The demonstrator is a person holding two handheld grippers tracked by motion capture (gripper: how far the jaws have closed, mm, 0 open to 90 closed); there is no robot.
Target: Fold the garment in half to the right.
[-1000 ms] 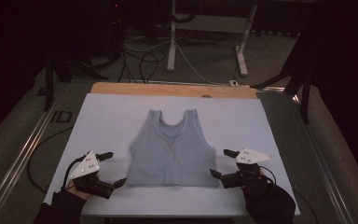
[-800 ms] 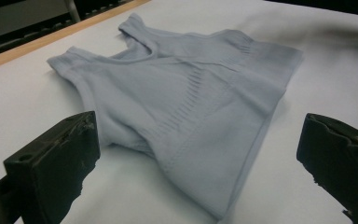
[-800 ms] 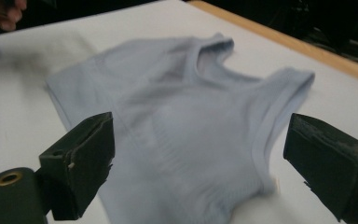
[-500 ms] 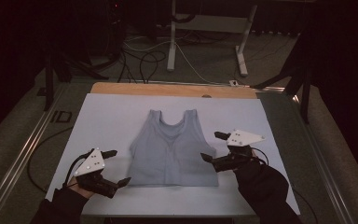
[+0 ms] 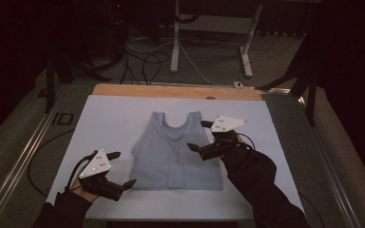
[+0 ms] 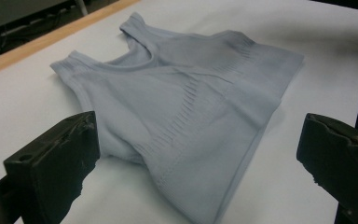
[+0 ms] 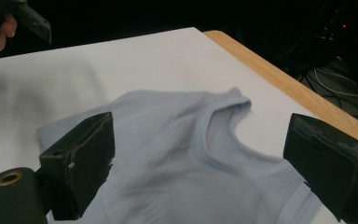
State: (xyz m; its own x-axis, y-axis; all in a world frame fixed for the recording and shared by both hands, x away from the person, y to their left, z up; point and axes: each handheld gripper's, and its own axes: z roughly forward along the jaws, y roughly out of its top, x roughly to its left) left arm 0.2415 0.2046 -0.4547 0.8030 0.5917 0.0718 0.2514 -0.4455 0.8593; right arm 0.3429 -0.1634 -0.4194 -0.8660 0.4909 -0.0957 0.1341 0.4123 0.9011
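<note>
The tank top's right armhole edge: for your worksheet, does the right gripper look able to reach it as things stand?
Probably yes: the right gripper hovers open over the tank top near that edge, nothing lying between.

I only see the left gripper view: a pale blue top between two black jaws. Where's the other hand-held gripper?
Observer: The right hand-held gripper hangs open over the top, at its edge on the person's right, just below the strap.
Operator: Is a machine holding it?
Observer: No. A person's arm in a dark sleeve holds it, reaching in from the near edge of the table.
</note>
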